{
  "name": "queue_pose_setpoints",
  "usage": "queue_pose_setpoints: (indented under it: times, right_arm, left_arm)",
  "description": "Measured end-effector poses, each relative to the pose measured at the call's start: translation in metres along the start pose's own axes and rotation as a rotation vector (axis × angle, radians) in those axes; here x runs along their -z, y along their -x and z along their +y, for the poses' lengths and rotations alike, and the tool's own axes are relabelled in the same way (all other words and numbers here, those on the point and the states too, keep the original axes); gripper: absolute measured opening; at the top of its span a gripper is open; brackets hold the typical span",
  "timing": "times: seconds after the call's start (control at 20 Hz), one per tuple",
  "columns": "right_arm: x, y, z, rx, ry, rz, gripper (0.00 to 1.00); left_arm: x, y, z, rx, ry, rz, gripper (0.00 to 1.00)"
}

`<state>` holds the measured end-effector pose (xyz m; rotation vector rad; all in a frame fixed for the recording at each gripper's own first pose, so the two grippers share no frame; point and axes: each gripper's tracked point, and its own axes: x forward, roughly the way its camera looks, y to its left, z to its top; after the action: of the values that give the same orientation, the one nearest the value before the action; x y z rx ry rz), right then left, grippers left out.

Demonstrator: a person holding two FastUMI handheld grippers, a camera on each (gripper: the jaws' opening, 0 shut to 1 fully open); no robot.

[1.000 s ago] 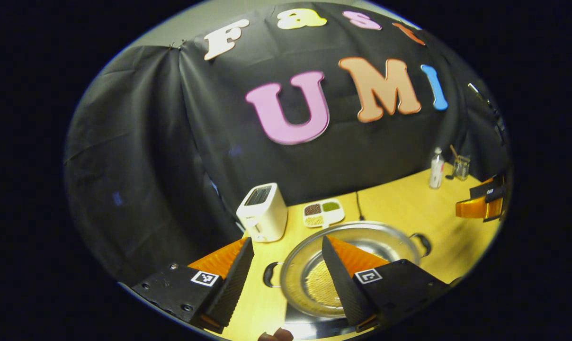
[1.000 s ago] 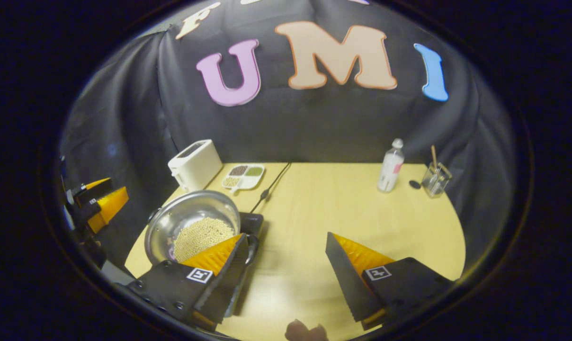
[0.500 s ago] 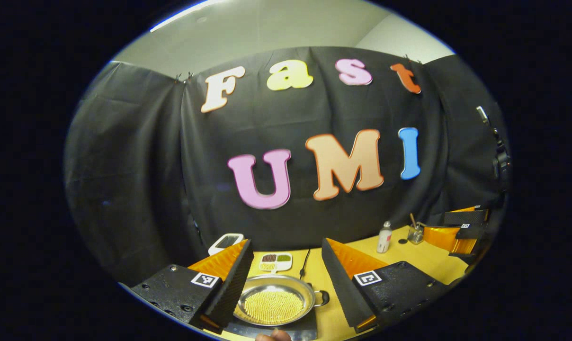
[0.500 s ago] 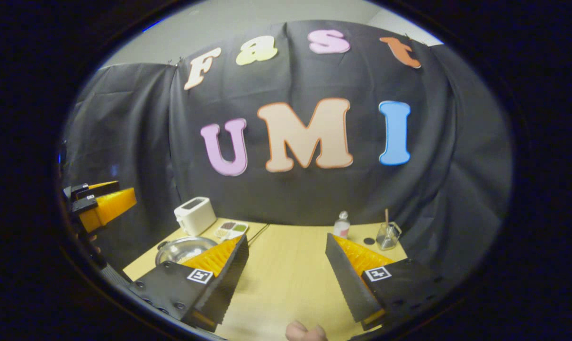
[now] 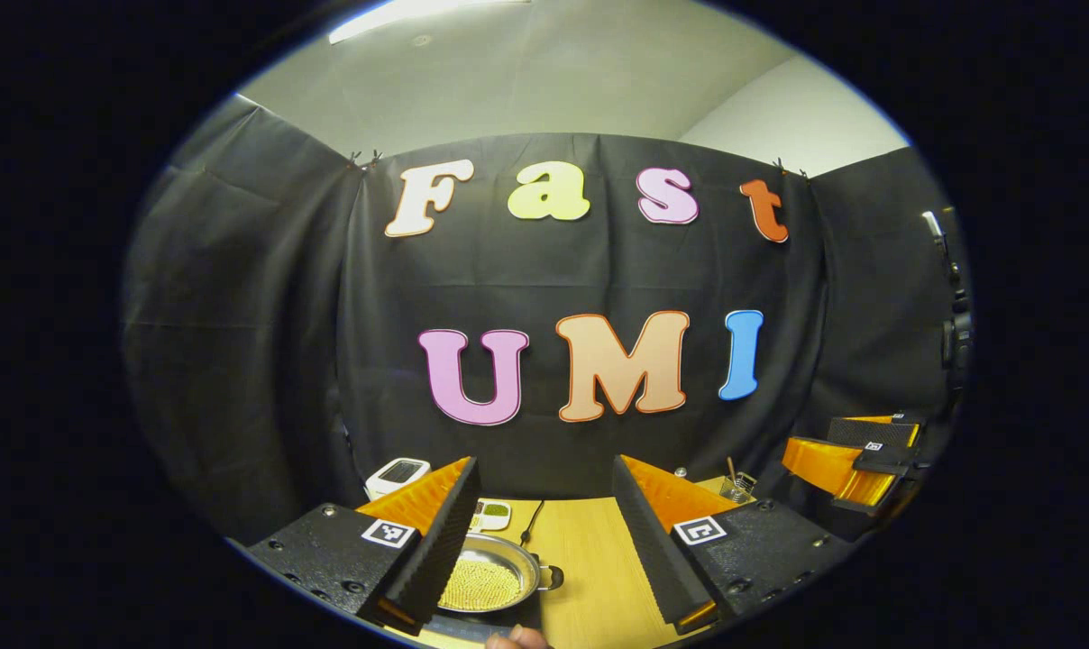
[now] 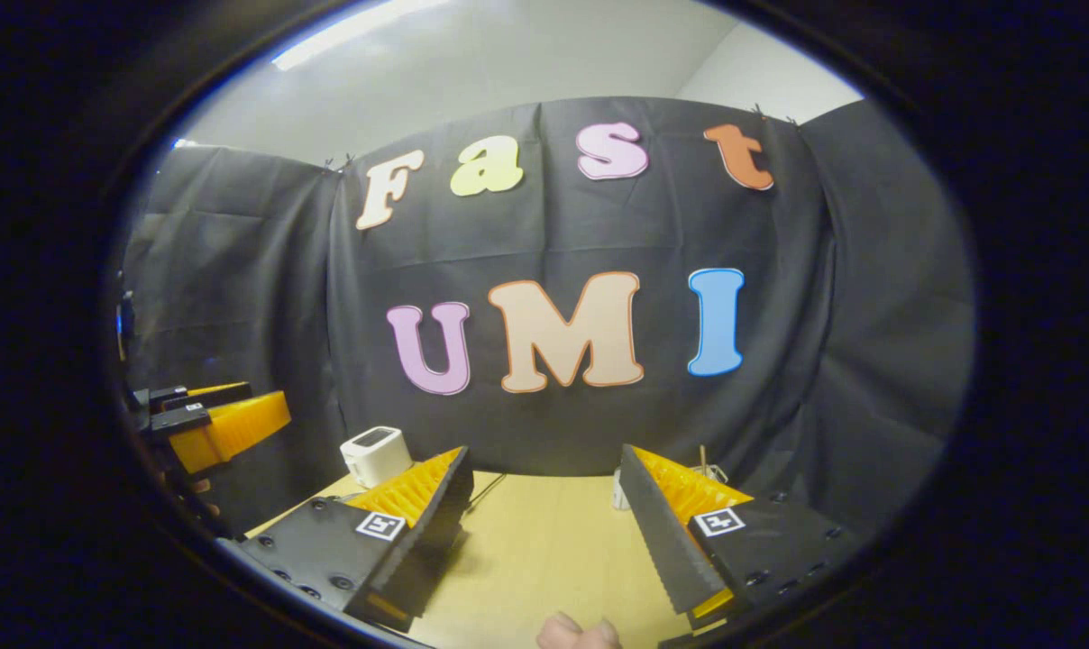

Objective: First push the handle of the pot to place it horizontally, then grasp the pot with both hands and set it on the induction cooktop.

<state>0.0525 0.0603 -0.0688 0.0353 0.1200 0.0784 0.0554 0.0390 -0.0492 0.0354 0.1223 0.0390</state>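
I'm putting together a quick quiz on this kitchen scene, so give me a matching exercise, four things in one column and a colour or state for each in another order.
Things:
1. pot
2. toaster
3. table
4. left tongs

Descriptions:
A. white
B. holds yellow grains
C. open, nothing between the fingers
D. pale wood

Pairs: 1-B, 2-A, 3-D, 4-C
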Motion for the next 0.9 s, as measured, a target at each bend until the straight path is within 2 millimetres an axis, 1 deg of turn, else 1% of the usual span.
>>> queue_pose_setpoints:
  times: [0.05,0.1,0.15,0.2,0.25,0.3,0.35,0.45,0.5,0.55,0.6,0.65,0.7,0.75,0.85,0.9]
  right_arm:
    - [0.0,0.011,0.001,0.008,-0.008,-0.005,0.95]
    - [-0.002,0.022,0.006,0.008,-0.026,-0.017,0.95]
    - [-0.004,0.033,0.007,0.014,-0.037,-0.036,1.0]
    - [-0.004,0.045,0.007,0.026,-0.038,-0.05,0.95]
    - [-0.005,0.053,0.008,0.028,-0.032,-0.065,0.95]
    - [-0.008,0.06,0.011,0.029,-0.016,-0.076,0.99]
    - [-0.012,0.066,0.013,0.031,0.001,-0.09,0.94]
    - [-0.021,0.07,0.019,0.029,0.012,-0.118,0.95]
    - [-0.023,0.071,0.023,0.024,0.008,-0.122,0.95]
    - [-0.024,0.072,0.023,0.021,0.007,-0.116,1.0]
    - [-0.025,0.074,0.017,0.029,0.01,-0.11,0.95]
    - [-0.029,0.078,0.013,0.03,0.008,-0.119,0.96]
    - [-0.038,0.082,0.01,0.036,0.012,-0.14,0.96]
    - [-0.041,0.084,0.003,0.045,0.018,-0.152,0.96]
    - [-0.037,0.088,-0.006,0.055,0.021,-0.146,0.96]
    - [-0.035,0.088,-0.008,0.056,0.013,-0.142,0.96]
  left_arm:
    - [-0.001,0.01,0.005,-0.004,-0.013,-0.004,0.89]
    - [-0.001,0.02,0.008,-0.004,-0.023,-0.012,0.89]
    - [-0.001,0.028,0.009,-0.001,-0.025,-0.023,0.89]
    - [-0.001,0.036,0.008,0.005,-0.023,-0.033,0.88]
    - [-0.003,0.043,0.011,0.0,-0.019,-0.047,0.89]
    - [-0.002,0.051,0.016,-0.008,-0.019,-0.041,0.89]
    - [-0.003,0.059,0.019,-0.014,-0.019,-0.044,0.89]
    - [-0.014,0.058,0.019,-0.015,-0.032,-0.067,0.89]
    - [-0.016,0.059,0.022,-0.022,-0.047,-0.072,0.88]
    - [-0.016,0.06,0.024,-0.027,-0.056,-0.066,0.89]
    - [-0.012,0.069,0.022,-0.027,-0.053,-0.055,0.89]
    - [-0.011,0.073,0.017,-0.018,-0.043,-0.056,0.89]
    - [-0.013,0.073,0.011,-0.009,-0.036,-0.057,0.89]
    - [-0.013,0.073,0.009,-0.009,-0.038,-0.05,0.89]
    - [-0.015,0.075,0.009,-0.013,-0.042,-0.052,0.89]
    - [-0.018,0.073,0.005,-0.01,-0.039,-0.061,0.89]
